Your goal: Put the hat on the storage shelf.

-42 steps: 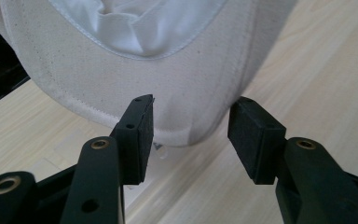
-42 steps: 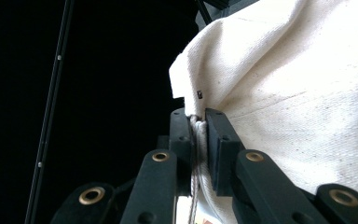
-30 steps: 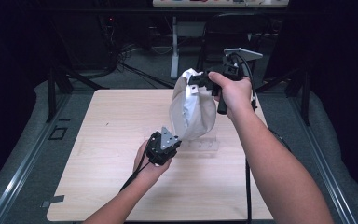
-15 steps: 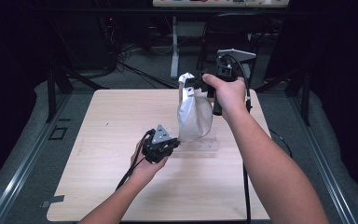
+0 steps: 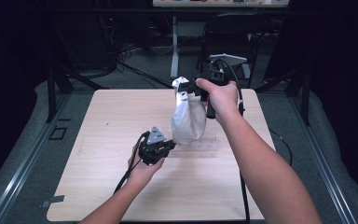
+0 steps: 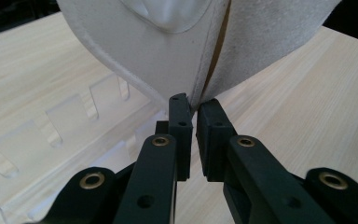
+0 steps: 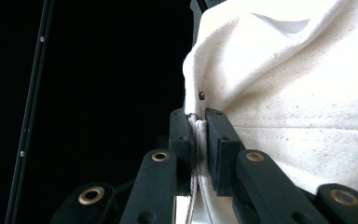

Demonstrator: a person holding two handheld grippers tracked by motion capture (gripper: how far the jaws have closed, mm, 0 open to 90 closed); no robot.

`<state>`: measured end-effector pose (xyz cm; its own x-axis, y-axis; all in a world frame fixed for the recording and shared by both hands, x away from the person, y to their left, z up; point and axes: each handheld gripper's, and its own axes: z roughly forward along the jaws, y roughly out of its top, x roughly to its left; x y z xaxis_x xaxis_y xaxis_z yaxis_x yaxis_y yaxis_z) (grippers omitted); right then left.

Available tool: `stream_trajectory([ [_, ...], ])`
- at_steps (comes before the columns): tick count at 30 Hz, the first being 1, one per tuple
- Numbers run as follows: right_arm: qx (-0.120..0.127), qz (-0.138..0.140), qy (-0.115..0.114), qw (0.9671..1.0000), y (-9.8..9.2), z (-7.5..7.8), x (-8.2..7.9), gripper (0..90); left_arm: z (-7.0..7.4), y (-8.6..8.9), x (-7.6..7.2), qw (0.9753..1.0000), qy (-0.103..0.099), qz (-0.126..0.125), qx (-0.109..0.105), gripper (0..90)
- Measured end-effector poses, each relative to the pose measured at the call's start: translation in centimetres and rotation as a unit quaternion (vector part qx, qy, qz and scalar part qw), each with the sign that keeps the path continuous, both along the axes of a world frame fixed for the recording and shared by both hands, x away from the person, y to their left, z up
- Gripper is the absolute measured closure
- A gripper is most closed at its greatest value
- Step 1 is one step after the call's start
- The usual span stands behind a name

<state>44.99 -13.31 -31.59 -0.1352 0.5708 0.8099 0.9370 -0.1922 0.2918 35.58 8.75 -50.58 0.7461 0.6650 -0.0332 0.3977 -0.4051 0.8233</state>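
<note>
Holding white cloth bag (image 5: 189, 116) up over table (image 5: 98, 140) with our right gripper (image 5: 189, 87), jaws clamped on bag's upper edge. Bag hangs above clear plastic rack (image 5: 200, 145). Our left gripper (image 5: 170, 145) sits low at bag's bottom edge, jaws nearly shut, tips touching hem; grip there unclear.

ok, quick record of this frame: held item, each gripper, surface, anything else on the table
held item: white cloth bag, hanging above the table
right gripper: shut on the bag's top edge, holding it up
left gripper: jaws nearly closed at the bag's bottom edge; grip cannot be confirmed
surface: light wood table
other: clear plastic rack lying on the table under the bag
</note>
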Motion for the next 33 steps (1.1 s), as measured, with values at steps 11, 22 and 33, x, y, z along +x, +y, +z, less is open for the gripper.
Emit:
stream_trajectory([
  [11, -0.009, 0.008, 0.004, 0.9999, -0.1, -0.3, 0.2, 81.8, 1.0, 0.0, -1.5, 0.9988, -0.037, -0.021, -0.024, 55.2],
  [22, -0.006, 0.007, 0.004, 1.0, 0.2, -0.4, 0.4, 81.8, 2.4, -2.3, -0.7, 0.998, -0.056, 0.008, 0.027, 60.2],
  [33, -0.007, 0.01, 0.008, 0.9999, 0.0, -1.0, 0.1, 81.8, 1.9, -2.1, -0.9, 0.9975, -0.046, 0.035, 0.04, 84.1],
])
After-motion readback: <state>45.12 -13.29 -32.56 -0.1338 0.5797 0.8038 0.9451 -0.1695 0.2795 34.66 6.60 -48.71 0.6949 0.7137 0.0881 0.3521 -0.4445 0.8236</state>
